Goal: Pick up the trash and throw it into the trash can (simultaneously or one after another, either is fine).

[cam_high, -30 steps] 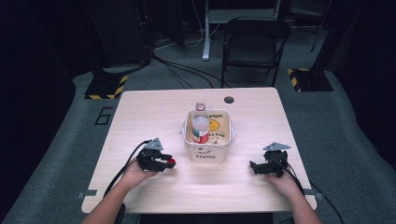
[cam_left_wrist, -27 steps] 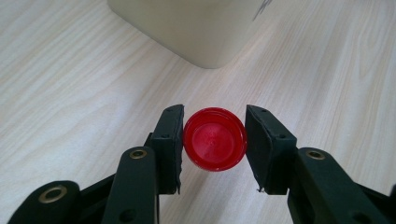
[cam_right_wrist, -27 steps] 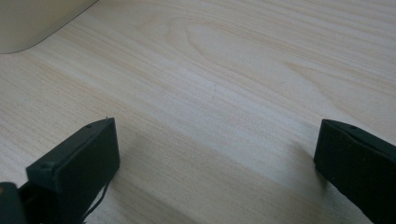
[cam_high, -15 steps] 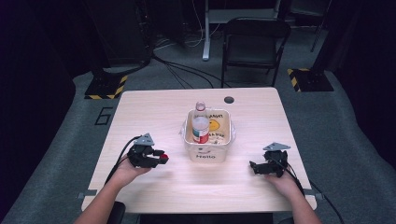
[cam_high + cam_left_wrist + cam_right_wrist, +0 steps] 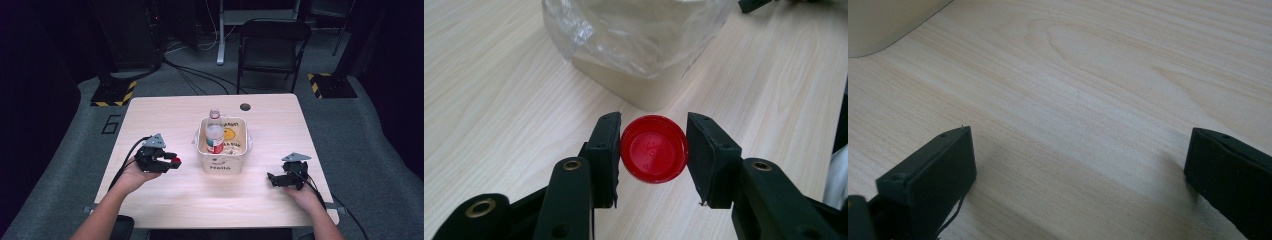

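The left gripper has its fingers clenched on a red bottle cap, a smooth round plastic disc pinched across its rim and held off the pale wood-grain desk. Ahead of it, toward the desk's middle, stands a cream bin lined with a crinkled clear bag; inside it a capless clear bottle with a red label stands upright. The left hand is the nearer one to the bin. The right gripper rests low over the desk, fingers released and spread wide, nothing between them.
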